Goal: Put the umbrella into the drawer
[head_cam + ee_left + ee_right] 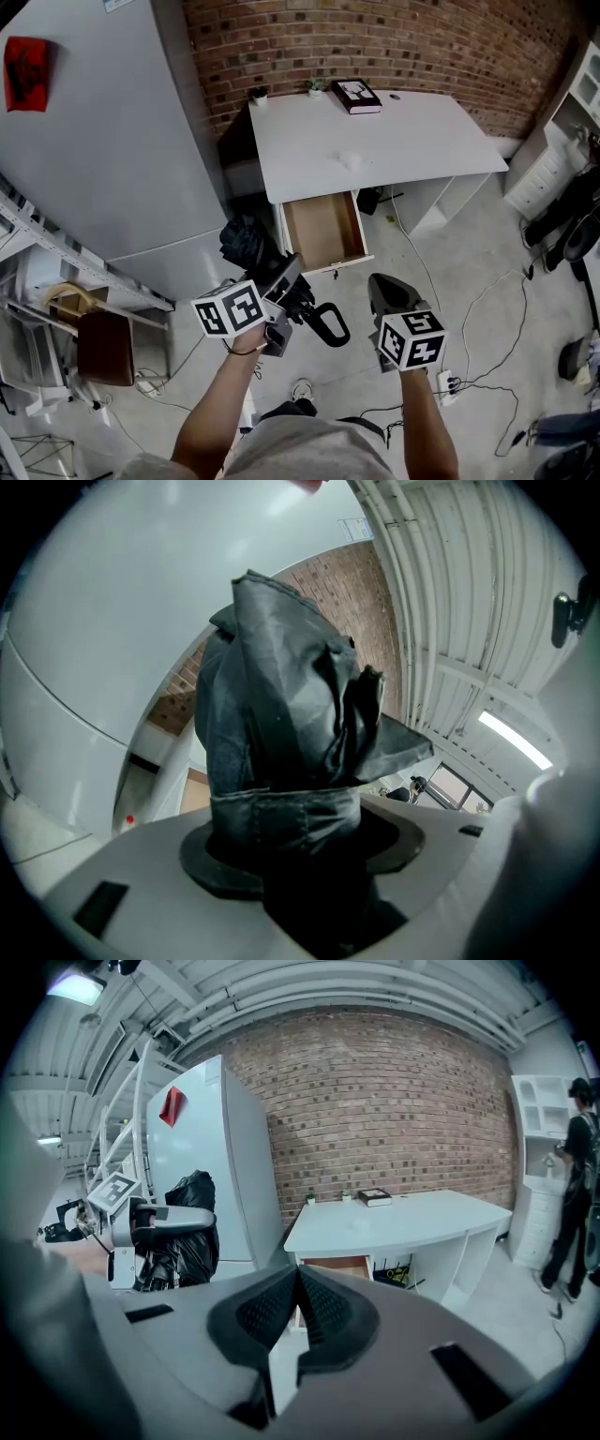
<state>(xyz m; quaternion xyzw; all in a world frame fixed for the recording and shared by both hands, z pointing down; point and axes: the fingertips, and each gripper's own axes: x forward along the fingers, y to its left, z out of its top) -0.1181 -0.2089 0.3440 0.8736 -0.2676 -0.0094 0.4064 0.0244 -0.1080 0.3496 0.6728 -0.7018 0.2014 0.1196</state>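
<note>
A folded black umbrella (246,242) is clamped in my left gripper (284,281); its looped handle (328,324) sticks out toward the right. In the left gripper view the umbrella's fabric (281,724) rises from between the jaws of that gripper (291,855) and fills the middle. In the head view my right gripper (382,284) is held beside the left, shut with nothing in it; its pads (323,1307) meet. The wooden drawer (323,230) stands pulled out of the white desk (412,141), ahead of both grippers. The right gripper view also shows the drawer (339,1265) and the umbrella (187,1232).
A book (357,96), two small plants (258,94) and a small white object (350,159) sit on the desk. A tall grey cabinet (103,141) stands to the left. A power strip (448,384) and cables lie on the floor. A person (577,1194) stands by white shelves at the right.
</note>
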